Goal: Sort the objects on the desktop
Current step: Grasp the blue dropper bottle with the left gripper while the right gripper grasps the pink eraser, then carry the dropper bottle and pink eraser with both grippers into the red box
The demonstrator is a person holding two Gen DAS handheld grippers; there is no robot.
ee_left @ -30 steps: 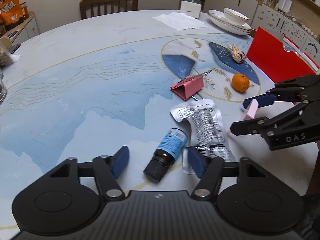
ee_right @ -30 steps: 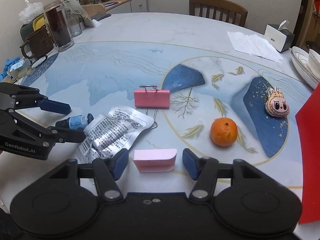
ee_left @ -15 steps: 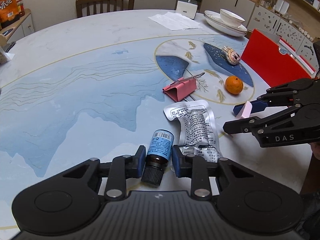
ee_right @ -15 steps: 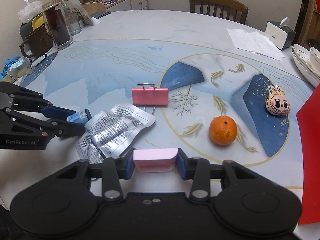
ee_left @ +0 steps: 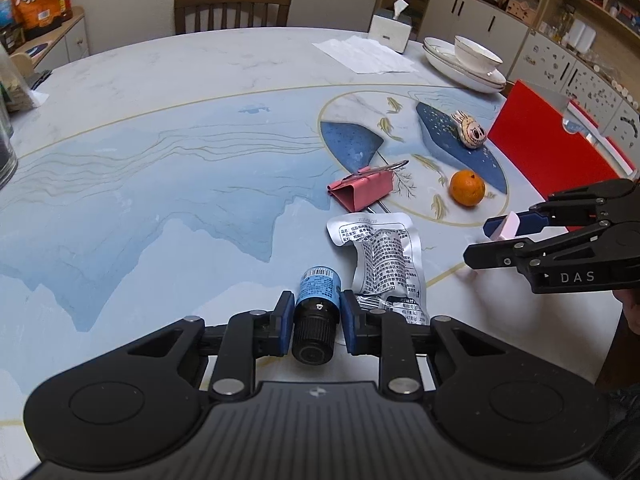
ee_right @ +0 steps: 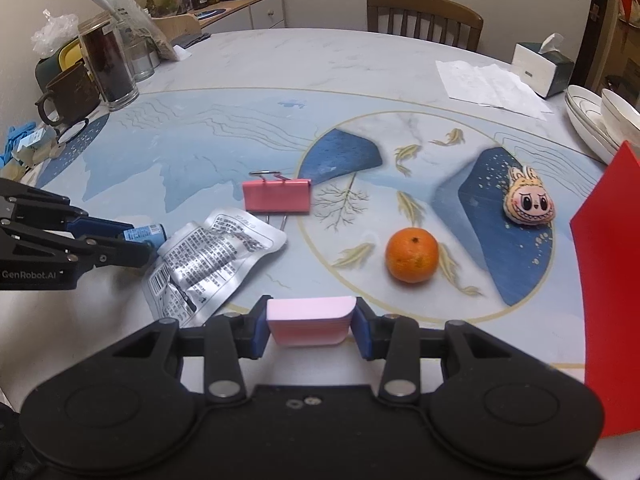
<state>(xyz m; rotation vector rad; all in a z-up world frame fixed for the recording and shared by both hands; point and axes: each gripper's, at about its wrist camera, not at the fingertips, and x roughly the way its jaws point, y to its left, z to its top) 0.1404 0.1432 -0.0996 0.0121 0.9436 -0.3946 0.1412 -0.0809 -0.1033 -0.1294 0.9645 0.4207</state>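
Observation:
My left gripper (ee_left: 314,322) is shut on a small dark bottle with a blue label (ee_left: 317,300), its cap toward the camera. My right gripper (ee_right: 311,322) is shut on a pink sticky-note pad (ee_right: 310,320); it also shows in the left wrist view (ee_left: 507,227). On the table lie a silver foil packet (ee_right: 216,258), a pink binder clip (ee_right: 277,196), an orange (ee_right: 412,255) and a small bunny-face toy (ee_right: 528,202). The left gripper appears in the right wrist view (ee_right: 140,244) at the packet's left edge.
A red board (ee_right: 608,280) stands at the right table edge. Bowls and plates (ee_left: 468,62), a tissue box (ee_left: 390,26) and paper sheets (ee_left: 366,54) sit far right. Jars and a mug (ee_right: 72,92) crowd the far left. A chair (ee_left: 232,8) stands behind.
Both grippers have closed: the left onto the bottle, the right onto the pink pad. Both items now appear slightly raised off the table.

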